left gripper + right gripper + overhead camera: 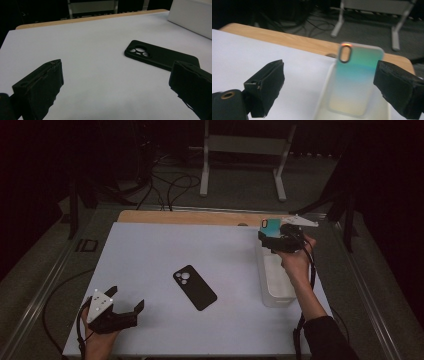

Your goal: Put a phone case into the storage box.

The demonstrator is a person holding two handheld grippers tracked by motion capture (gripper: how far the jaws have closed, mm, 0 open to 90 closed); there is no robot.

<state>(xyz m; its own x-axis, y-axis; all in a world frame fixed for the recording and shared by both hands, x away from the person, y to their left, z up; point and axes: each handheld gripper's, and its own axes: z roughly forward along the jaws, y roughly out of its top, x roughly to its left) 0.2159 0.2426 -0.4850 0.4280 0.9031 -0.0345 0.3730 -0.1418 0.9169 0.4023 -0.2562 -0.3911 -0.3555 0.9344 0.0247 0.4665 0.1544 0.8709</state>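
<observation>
A black phone case (195,287) (160,56) lies flat, camera cut-out facing up, near the middle of the white table (165,250). My left gripper (125,299) (117,65) rests at the front left corner, open, its jaws wide apart with nothing between them, and the black case is ahead of its right jaw. An iridescent teal phone case (271,226) (355,80) stands upright at the far end of a white bin (275,285) (324,97). My right gripper (274,236) (330,68) hovers over that end, open, with its jaws on either side of the case.
A strip of bare wood (190,217) (294,41) runs along the table's far edge. Behind it are floor cables (172,185) and a white metal stand (245,155). The bin's wall (192,17) rises at the table's right side.
</observation>
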